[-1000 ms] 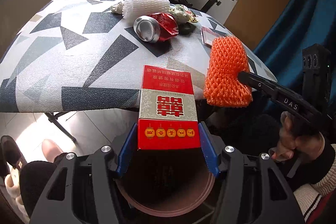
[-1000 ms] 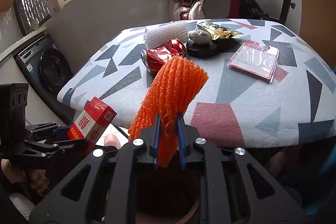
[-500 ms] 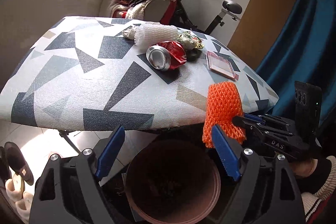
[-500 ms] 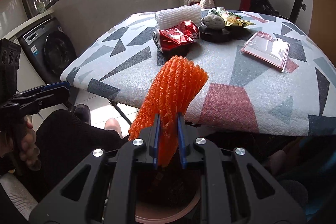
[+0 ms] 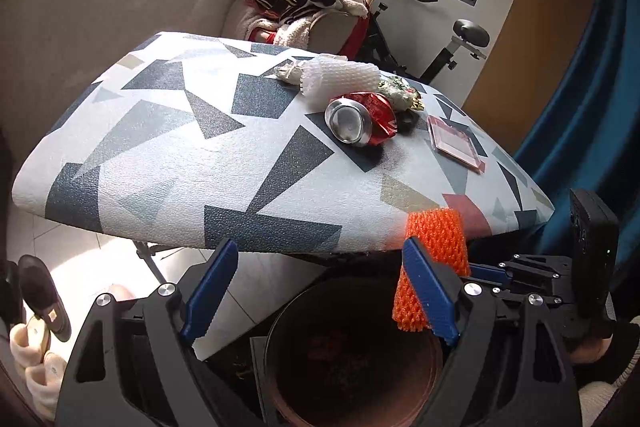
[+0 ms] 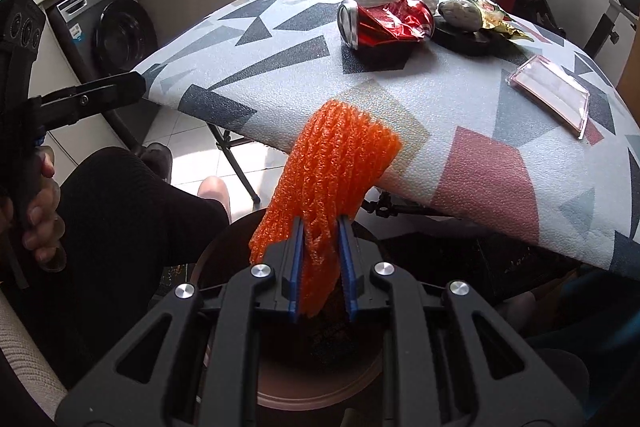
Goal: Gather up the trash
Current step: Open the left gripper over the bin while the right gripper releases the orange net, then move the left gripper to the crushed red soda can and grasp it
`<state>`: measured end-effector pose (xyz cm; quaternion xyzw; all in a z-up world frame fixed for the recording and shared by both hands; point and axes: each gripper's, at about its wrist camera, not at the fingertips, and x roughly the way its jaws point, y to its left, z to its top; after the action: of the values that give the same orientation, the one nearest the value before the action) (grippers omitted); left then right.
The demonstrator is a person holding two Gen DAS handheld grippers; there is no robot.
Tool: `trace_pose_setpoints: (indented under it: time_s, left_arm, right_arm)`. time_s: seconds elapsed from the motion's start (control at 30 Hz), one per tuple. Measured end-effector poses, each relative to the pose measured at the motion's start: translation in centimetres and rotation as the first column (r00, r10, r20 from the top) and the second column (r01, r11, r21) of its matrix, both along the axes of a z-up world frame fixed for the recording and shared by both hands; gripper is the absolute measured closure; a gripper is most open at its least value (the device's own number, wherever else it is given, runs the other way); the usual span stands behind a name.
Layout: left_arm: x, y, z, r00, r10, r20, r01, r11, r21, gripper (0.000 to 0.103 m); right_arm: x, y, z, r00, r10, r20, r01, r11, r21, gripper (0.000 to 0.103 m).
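Note:
My left gripper (image 5: 320,251) stands open above the round brown bin (image 5: 280,347) with nothing between its blue pads. My right gripper (image 6: 321,227) is shut on an orange foam net (image 6: 340,155), which hangs over the same bin (image 6: 320,397) just off the table's front edge. In the left wrist view the net (image 5: 436,231) shows behind my left gripper's right finger. On the patterned table (image 5: 160,147) lie a crushed red can (image 5: 362,119), a white foam net (image 5: 340,79) and a crumpled snack wrapper (image 5: 402,93).
A pink plastic case (image 5: 454,143) lies at the table's right side, and a dark round dish (image 6: 460,37) holds a pale lump. A person's dark-clad knee (image 6: 120,207) is left of the bin. Shoes (image 5: 40,291) sit on the tiled floor; a washing machine (image 6: 116,31) stands beyond.
The red box that my left gripper held is gone from its jaws, which have spread wide. My right gripper has sunk with the orange net toward the bin.

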<state>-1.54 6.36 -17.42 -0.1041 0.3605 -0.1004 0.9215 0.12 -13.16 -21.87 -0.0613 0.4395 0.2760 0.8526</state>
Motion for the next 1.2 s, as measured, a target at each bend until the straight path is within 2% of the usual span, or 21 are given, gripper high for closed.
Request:
trace_pose_setpoints:
  time_s: [0.2, 0.27, 0.33, 0.37, 0.43, 0.47, 0.77, 1.2]
  left_arm:
    - [0.3, 0.1, -0.5, 1.0, 0.008, -0.02, -0.008, 1.0, -0.007, 0.021]
    - [0.3, 0.2, -0.5, 1.0, 0.014, -0.023, -0.014, 1.0, -0.01, 0.021]
    - [0.4, 0.2, -0.6, 0.999, 0.018, -0.026, -0.019, 1.0, -0.013, 0.021]
    - [0.4, 0.2, -0.6, 0.999, 0.02, -0.027, -0.02, 1.0, -0.013, 0.021]
    - [0.4, 0.2, -0.6, 0.999, 0.021, -0.028, -0.022, 1.0, -0.012, 0.021]
    - [0.4, 0.2, -0.6, 0.999, 0.02, -0.029, -0.021, 1.0, -0.011, 0.021]
    - [0.5, 0.0, -0.7, 0.999, 0.013, -0.035, -0.013, 1.0, 0.0, 0.021]
    - [0.5, 0.2, -1.0, 0.999, 0.021, -0.046, -0.021, 1.0, -0.007, 0.021]
  right_arm:
    - [0.2, -0.1, -0.3, 1.0, -0.011, -0.016, 0.01, 1.0, -0.012, 0.074]
    - [0.2, 0.0, -0.3, 1.0, -0.011, -0.014, 0.011, 1.0, -0.023, 0.06]
    - [0.2, 0.1, -0.3, 1.0, -0.013, -0.012, 0.013, 1.0, -0.029, 0.038]
    - [0.2, 0.1, -0.3, 1.0, -0.018, -0.01, 0.017, 0.999, -0.032, 0.034]
    - [0.4, 0.0, -0.3, 0.999, -0.037, -0.004, 0.037, 0.998, -0.042, 0.013]
    - [0.4, -0.2, -0.3, 0.999, -0.052, 0.005, 0.053, 0.998, -0.045, 0.009]
    - [1.4, -1.7, -0.4, 0.985, -0.17, 0.015, 0.17, 0.985, -0.022, 0.006]
    - [1.7, -2.0, -0.5, 0.977, -0.212, 0.024, 0.212, 0.977, -0.004, 0.006]
